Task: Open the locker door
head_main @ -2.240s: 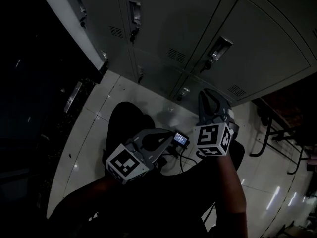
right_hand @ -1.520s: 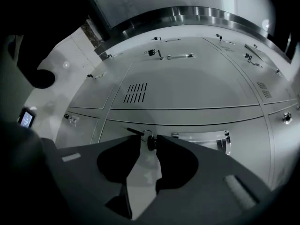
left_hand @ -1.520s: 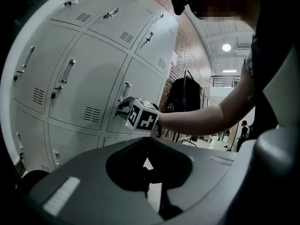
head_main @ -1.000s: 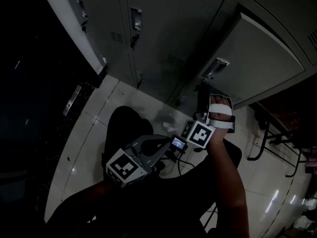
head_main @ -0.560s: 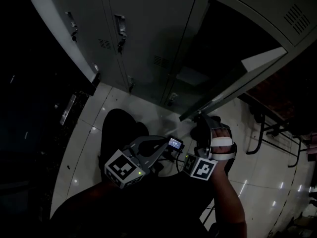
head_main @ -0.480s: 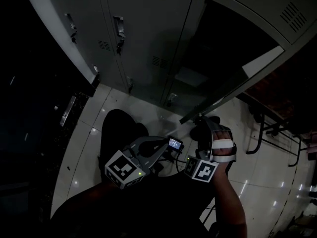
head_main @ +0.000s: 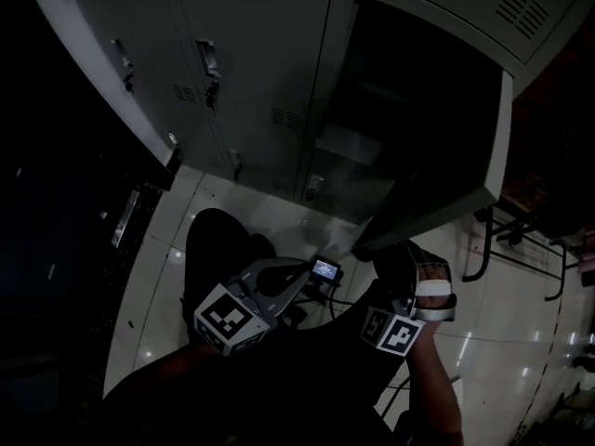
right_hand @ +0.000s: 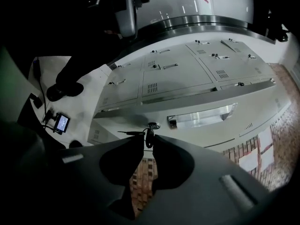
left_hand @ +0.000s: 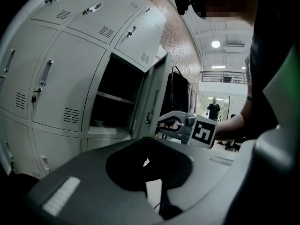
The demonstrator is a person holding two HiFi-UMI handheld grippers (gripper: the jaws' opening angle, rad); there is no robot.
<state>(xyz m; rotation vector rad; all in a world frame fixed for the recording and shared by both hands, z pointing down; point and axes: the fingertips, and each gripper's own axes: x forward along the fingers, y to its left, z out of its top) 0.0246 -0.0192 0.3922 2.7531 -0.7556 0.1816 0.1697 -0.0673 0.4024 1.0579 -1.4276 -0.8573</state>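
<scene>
Already the locker door [head_main: 437,147] stands swung wide (its dark compartment gapes beside it), so the opening looks all but done. The right gripper [right_hand: 149,139], at the door's lower free corner, has its jaws pinched on the small key [right_hand: 149,131] in the lock. The next move probably calls only for letting go. The left gripper [head_main: 296,272] hangs closed and empty, well apart from the door.
</scene>
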